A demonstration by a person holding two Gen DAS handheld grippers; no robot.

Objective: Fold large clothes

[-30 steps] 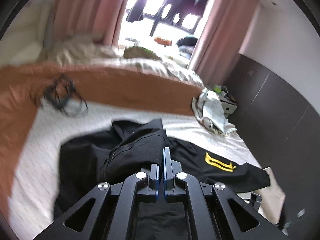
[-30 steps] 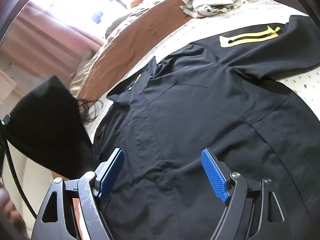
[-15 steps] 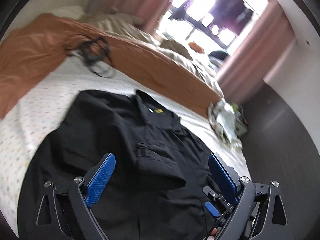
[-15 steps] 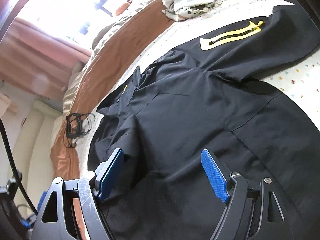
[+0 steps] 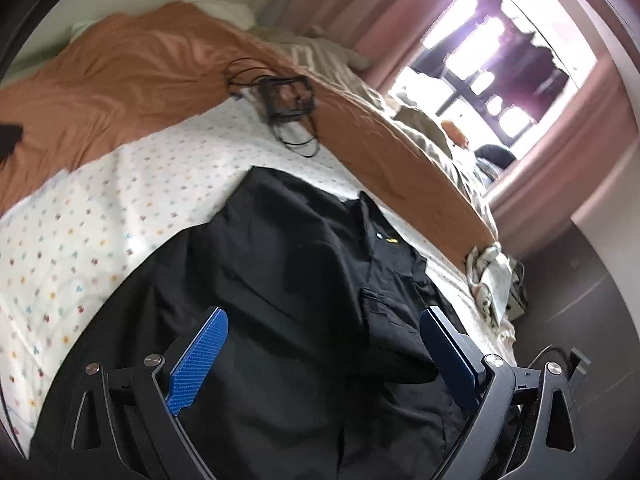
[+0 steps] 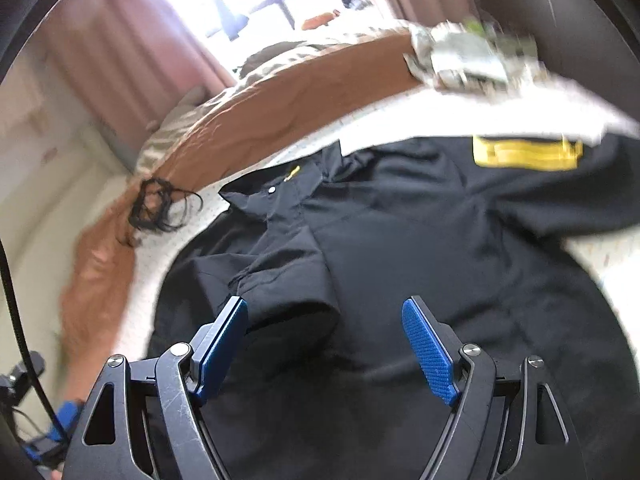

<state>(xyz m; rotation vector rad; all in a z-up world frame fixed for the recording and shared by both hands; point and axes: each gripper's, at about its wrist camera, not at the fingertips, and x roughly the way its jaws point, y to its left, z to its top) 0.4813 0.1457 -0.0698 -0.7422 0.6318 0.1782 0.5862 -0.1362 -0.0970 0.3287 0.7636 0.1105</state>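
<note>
A large black shirt [image 5: 304, 280] lies spread on the bed's dotted white sheet [image 5: 80, 232], collar towards the orange blanket. Its left sleeve is folded inward over the body [image 6: 288, 280]. The other sleeve, with a yellow patch [image 6: 524, 154], stretches out to the right. My left gripper [image 5: 324, 348] is open and empty, hovering over the shirt's left half. My right gripper [image 6: 324, 340] is open and empty, just above the folded sleeve's end.
An orange blanket [image 5: 132, 76] crosses the bed behind the shirt. A tangle of black cable [image 5: 286, 100] lies at its edge. A crumpled pale cloth [image 6: 464, 56] sits at the bed's far right corner. Pink curtains and a bright window [image 5: 492, 72] stand behind.
My left gripper let go of the black sleeve, opened and drew back to the left. The sleeve now lies folded over the shirt. My right gripper stayed open and shifted towards the folded sleeve.
</note>
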